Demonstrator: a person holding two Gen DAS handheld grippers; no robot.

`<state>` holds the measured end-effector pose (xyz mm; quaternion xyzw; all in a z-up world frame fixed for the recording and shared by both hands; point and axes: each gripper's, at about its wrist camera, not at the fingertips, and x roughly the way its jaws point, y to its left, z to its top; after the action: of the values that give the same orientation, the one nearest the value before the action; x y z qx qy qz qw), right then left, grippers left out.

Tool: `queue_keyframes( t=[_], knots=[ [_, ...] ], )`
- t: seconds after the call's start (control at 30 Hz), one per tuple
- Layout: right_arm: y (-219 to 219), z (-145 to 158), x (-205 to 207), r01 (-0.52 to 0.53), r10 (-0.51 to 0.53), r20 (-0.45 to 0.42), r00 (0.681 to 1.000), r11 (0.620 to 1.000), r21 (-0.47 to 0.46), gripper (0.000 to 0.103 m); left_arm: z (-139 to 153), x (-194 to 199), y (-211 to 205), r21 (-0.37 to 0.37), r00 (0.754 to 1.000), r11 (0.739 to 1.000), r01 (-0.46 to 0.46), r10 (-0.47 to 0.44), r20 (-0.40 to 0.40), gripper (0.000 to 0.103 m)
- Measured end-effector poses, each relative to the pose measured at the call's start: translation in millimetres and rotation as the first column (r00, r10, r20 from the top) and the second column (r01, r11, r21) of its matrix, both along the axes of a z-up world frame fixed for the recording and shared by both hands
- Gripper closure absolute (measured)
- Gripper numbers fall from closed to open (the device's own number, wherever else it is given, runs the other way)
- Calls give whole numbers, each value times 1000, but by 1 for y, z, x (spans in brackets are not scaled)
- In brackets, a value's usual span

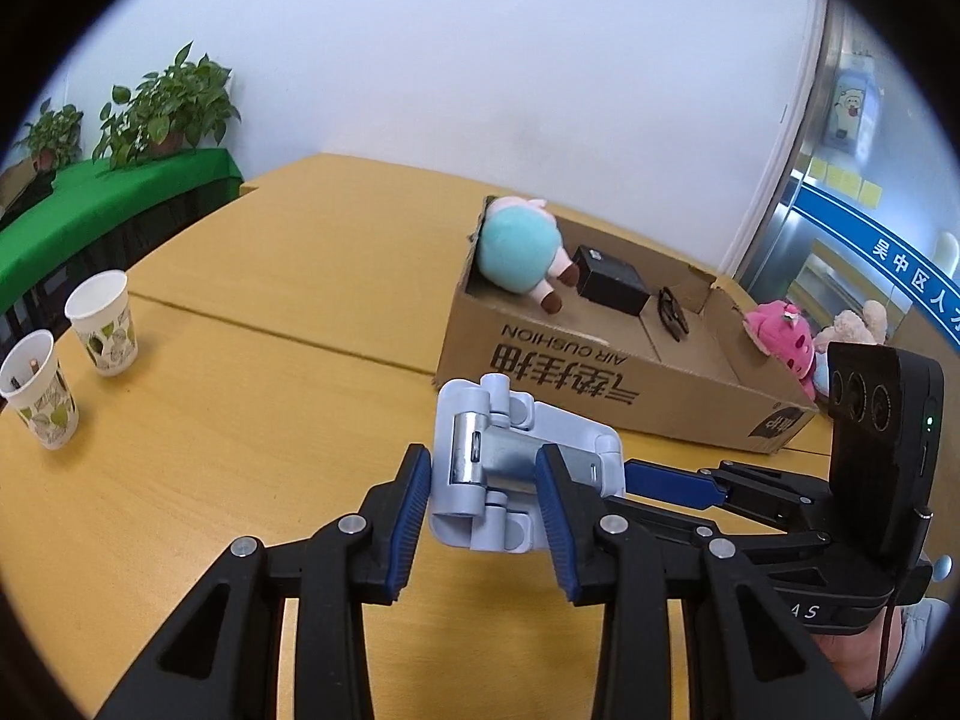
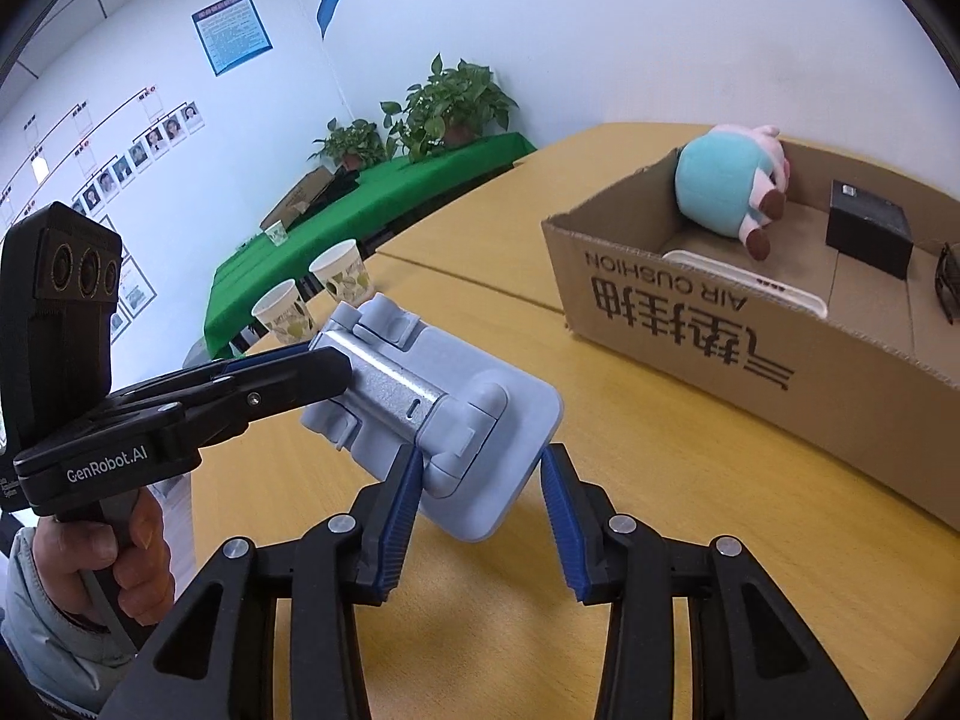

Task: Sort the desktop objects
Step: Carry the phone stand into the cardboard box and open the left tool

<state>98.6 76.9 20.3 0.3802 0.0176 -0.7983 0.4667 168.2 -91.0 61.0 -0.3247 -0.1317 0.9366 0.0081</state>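
Black linkage arms with silver rivets, ribbed blue pads (image 1: pixel 555 516). Left gripper (image 2: pixel 324 360): white "GenRobot.AI" lettering, three-lens black camera block. Bare hand (image 2: pixel 129 564), pale grey sleeve.

Both grippers crowd the folded phone stand (image 1: pixel 516 468): left gripper (image 1: pixel 485 495) clamps its metal hinge section, right gripper (image 2: pixel 480 495) straddles its base plate with jaws spread and a gap on the right side. Bare tabletop (image 1: pixel 270 408) left of the stand out to two paper cups (image 1: pixel 72 348) near the edge. Cardboard box (image 2: pixel 750 360) blocks the far right; its near wall stands tall. Inside it, a teal plush (image 2: pixel 720 186) fills the far-left corner, a black box (image 2: pixel 867 225) sits mid-floor, glasses (image 1: pixel 672 312) beside it, and there's open floor toward the near-right end.
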Motion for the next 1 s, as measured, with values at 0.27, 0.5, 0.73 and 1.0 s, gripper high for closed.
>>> queue_keyframes(
  t=[0.27,0.5,0.73,1.0],
  knots=[
    [28,33,-8,86,-89,-65,994,995,-51,63,32,-17,29,-35,994,996,79,-81,-69,68],
    [65,59,-14,211,-220,-123,968,974,-81,63,54,-50,62,-53,970,978,203,-208,-123,68],
    [106,76,-40,340,-351,-149,924,936,-97,63,67,-98,100,-65,935,947,314,-321,-152,68],
    [129,91,-94,410,-418,-174,892,908,-81,63,77,-167,123,-73,909,924,375,-382,-167,68]
  ],
)
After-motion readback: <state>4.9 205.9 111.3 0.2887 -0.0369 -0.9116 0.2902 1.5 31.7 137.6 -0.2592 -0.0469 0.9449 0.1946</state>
